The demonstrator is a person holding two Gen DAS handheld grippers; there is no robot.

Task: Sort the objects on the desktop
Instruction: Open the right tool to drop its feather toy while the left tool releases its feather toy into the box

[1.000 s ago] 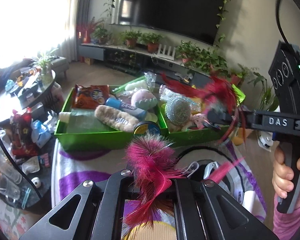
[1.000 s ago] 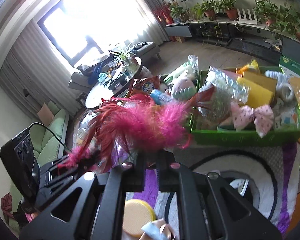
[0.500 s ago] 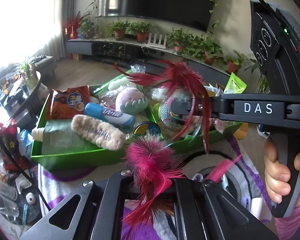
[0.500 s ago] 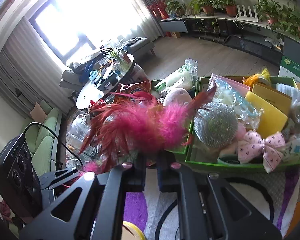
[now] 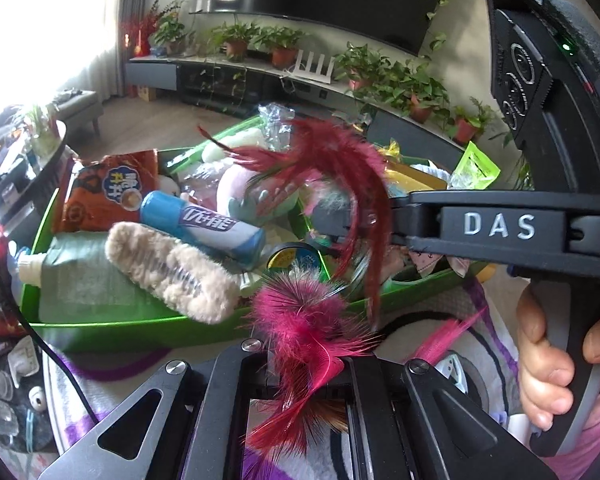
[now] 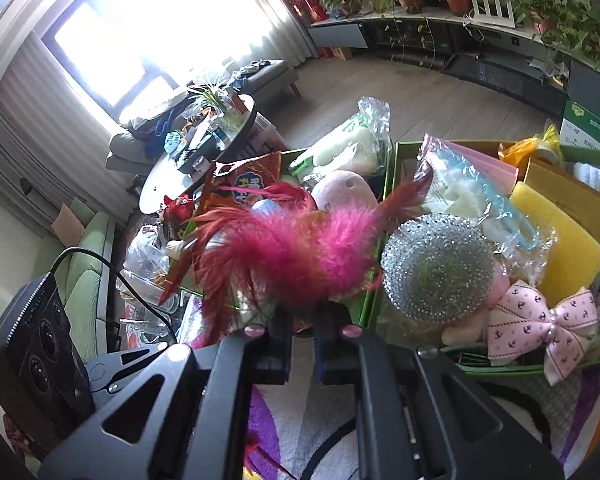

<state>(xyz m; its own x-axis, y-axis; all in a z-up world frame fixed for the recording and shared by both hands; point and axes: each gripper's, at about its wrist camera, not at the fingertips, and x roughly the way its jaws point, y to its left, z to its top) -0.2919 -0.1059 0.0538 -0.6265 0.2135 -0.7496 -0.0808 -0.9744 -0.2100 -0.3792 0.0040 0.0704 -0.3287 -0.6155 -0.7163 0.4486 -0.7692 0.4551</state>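
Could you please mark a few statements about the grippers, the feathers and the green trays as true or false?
1. The left gripper is shut on pink feathers. True.
2. The right gripper stands wide open and empty. False: it is shut on a pink and red feather bunch.
3. A silver scouring ball lies in the right green tray. True.
4. The blue tube lies on the floor. False: it rests in the left green tray.
5. The pink bow is black. False: it is pink with dark marks.
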